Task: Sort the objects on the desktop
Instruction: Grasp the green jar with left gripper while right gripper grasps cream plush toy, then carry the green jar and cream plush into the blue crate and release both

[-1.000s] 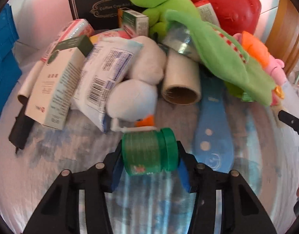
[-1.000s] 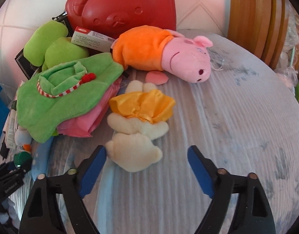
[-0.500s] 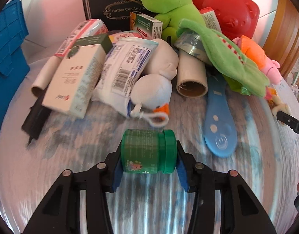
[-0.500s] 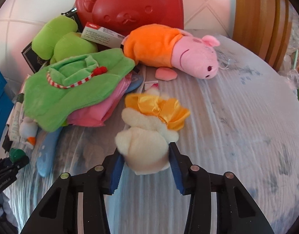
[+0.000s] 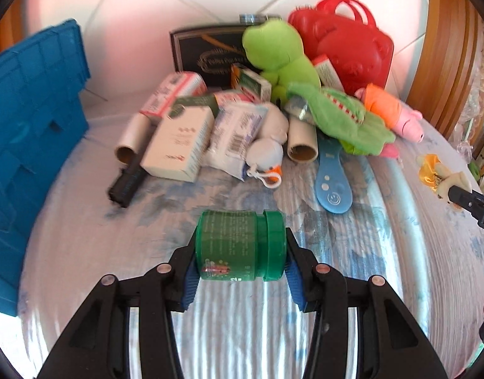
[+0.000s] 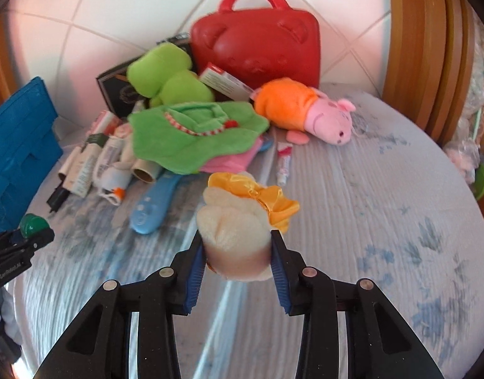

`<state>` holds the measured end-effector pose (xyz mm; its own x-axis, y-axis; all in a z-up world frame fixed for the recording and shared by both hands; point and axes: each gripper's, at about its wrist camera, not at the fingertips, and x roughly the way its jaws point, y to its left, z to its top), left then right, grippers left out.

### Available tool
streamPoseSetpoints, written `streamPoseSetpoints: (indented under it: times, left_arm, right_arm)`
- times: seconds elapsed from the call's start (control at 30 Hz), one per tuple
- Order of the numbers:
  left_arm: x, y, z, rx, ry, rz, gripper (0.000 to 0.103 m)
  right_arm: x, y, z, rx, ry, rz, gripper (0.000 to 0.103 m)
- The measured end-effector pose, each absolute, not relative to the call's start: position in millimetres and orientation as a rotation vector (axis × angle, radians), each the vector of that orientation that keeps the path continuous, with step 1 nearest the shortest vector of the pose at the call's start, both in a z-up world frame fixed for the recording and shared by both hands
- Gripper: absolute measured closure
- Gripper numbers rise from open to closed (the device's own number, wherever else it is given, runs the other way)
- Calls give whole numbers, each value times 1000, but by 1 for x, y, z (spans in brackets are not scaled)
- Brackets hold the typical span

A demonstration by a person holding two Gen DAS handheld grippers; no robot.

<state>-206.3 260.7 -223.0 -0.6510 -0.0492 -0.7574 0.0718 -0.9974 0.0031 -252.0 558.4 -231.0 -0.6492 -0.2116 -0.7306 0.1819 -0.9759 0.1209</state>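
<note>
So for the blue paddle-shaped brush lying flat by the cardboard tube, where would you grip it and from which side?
Grip the blue brush across its narrower handle end, the part reaching toward the green cloth, coming down from above. It lies flat on the tablecloth; the round head looks too wide for a sure pinch.

- We see the crate (image 5: 30, 132) at the far left edge of the counter (image 5: 83, 237), against the wall.
- The case (image 6: 257, 47) stands at the back by the wall, with the frog toy (image 6: 169, 75) to its left and the pig toy (image 6: 305, 110) lying in front of it.
- The cloth (image 6: 194, 132) lies in front of the frog toy, draped over other things.
- The boxes (image 5: 178, 145) and rolls (image 5: 302, 142) lie heaped between the crate and the cloth.
- The paddle (image 5: 333, 183) lies just in front of the cloth.
- The tube (image 6: 284, 161) lies right of the cloth, before the pig toy.
</note>
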Motion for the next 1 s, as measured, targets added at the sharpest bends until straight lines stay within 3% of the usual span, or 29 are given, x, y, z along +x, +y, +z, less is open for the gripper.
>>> streamPoseSetpoints:
  times: [0.57, 1.0]
  left_arm:
    - [-98, 156, -109, 787, -32, -2831, 57]
    - [-33, -14, -16, 435, -91, -2753, 57]
  right_arm:
    - [-147, 401, -101, 675, 87, -2633, 65]
    - [-84, 160, -2, 299, 163, -2488, 65]
